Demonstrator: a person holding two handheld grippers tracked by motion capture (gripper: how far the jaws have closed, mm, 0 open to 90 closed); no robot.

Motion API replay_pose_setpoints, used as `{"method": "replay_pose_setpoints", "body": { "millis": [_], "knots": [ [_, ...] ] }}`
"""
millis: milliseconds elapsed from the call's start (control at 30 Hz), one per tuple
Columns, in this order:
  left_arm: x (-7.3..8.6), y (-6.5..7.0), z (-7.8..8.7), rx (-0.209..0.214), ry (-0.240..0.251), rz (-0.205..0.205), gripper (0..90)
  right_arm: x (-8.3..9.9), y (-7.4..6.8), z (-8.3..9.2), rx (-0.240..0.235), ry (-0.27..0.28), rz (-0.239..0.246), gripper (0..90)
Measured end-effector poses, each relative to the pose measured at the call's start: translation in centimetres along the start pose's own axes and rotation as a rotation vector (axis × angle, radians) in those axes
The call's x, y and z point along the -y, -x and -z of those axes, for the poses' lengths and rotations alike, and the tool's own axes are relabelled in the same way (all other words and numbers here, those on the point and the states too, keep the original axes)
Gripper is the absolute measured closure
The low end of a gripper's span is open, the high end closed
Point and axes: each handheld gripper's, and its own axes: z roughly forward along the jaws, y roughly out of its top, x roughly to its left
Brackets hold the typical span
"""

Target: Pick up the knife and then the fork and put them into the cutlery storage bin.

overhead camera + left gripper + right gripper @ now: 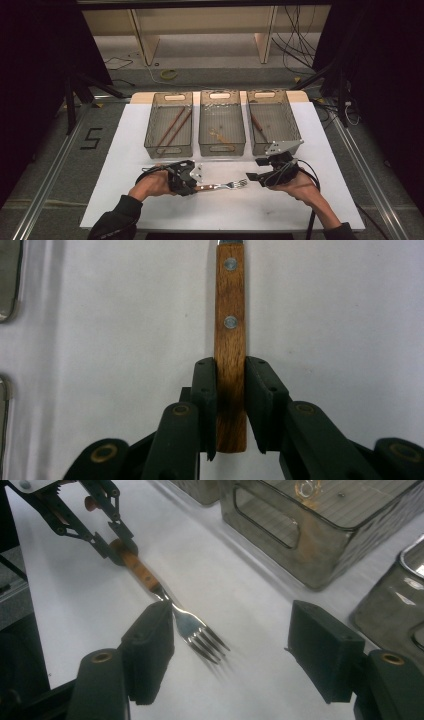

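Left gripper [196,188], jaws clamped on both sides of the wooden handle of the fork [223,186], which lies on the white table [150,210] in front of three mesh bins [222,129]. Right gripper [230,650], jaws spread wide and empty, rests just beyond the tines. Fork tines point toward the right gripper.

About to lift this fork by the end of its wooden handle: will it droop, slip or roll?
The fork looks rigid, metal with a riveted wooden handle, so it should not flex. Gripped at the far end by the left gripper, the metal head may tip downward. The flat handle sits squarely between the fingers, so rolling seems unlikely.
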Motion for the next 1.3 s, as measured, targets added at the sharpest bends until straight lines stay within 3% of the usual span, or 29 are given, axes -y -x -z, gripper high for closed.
{"method": "replay_pose_setpoints", "body": {
  "millis": [233, 533, 767, 967, 1300],
  "knots": [
    [-0.1, 0.2, 0.1, -0.005, 0.016, 0.008, 75.2, -0.5, -1.2, -0.9, -0.026, -0.013, 0.04, 35.6],
    [-1.0, 1.0, 0.8, -0.019, 0.024, -0.025, 75.1, -1.1, -3.1, -2.8, -0.065, -0.053, 0.114, 35.6],
    [-2.2, 2.0, 1.4, -0.016, 0.038, -0.063, 75.1, -1.3, -4.6, -4.4, -0.078, -0.089, 0.203, 35.6],
    [-2.9, 2.7, 2.1, -0.033, 0.057, -0.087, 75.1, -1.0, -6.1, -6.2, -0.096, -0.155, 0.304, 36.7],
    [-3.3, 3.0, 2.4, -0.029, 0.068, -0.098, 75.1, -0.7, -7.2, -7.9, -0.095, -0.193, 0.41, 52.5]
  ]
}}
